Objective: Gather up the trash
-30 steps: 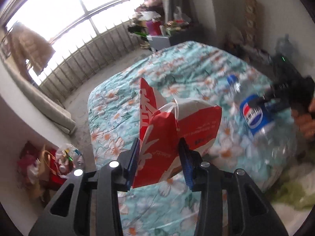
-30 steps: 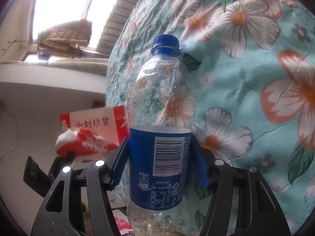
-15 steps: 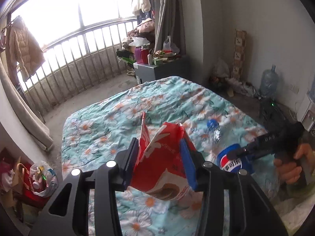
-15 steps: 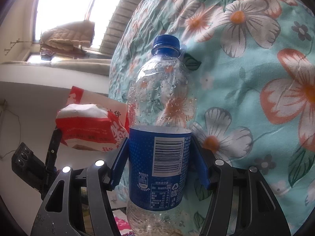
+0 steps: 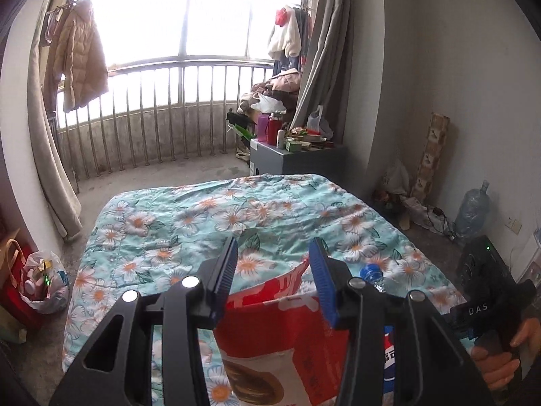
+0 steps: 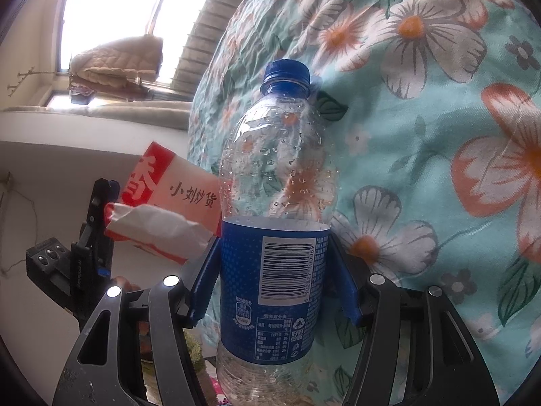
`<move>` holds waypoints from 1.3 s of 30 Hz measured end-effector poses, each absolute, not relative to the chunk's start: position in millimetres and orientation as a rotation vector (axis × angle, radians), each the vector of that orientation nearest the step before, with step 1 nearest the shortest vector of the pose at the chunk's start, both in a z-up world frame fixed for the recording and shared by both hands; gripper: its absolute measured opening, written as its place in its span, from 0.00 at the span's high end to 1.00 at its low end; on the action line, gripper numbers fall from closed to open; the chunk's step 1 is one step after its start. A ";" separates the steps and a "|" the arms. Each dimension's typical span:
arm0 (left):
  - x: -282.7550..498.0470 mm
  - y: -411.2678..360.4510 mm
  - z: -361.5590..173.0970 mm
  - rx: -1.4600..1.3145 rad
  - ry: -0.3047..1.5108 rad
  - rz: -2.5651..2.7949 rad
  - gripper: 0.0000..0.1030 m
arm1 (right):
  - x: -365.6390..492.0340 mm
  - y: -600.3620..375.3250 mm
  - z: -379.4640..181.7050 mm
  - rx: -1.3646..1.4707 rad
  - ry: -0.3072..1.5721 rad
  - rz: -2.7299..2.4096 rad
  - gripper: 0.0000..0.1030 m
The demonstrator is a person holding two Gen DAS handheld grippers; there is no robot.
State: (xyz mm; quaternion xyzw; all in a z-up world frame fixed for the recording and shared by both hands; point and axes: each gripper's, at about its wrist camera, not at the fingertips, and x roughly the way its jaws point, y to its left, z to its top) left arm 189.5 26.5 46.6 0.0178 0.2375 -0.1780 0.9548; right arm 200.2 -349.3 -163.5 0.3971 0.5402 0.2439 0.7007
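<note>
clear plastic bottle [image 6: 275,223] upright in right claw [image 6: 272,280], cap up.

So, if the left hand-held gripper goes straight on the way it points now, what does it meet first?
Probably the floral bedspread. The left hand-held gripper, with the red paper bag between its fingers, points slightly downward across the bed. Nothing else shows in that line, though depth is unclear in this fisheye view.
</note>
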 end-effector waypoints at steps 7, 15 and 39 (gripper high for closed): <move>179.3 29.2 37.0 0.043 0.364 -0.336 0.41 | 201.6 -345.6 -162.5 0.883 1.205 0.535 0.44; 170.1 49.2 37.3 -0.041 0.323 -0.326 0.21 | 203.6 -342.1 -162.6 0.881 1.205 0.532 0.44; 199.8 78.7 38.0 -0.470 0.361 -0.550 0.14 | 201.2 -331.2 -104.9 0.556 1.047 0.443 0.40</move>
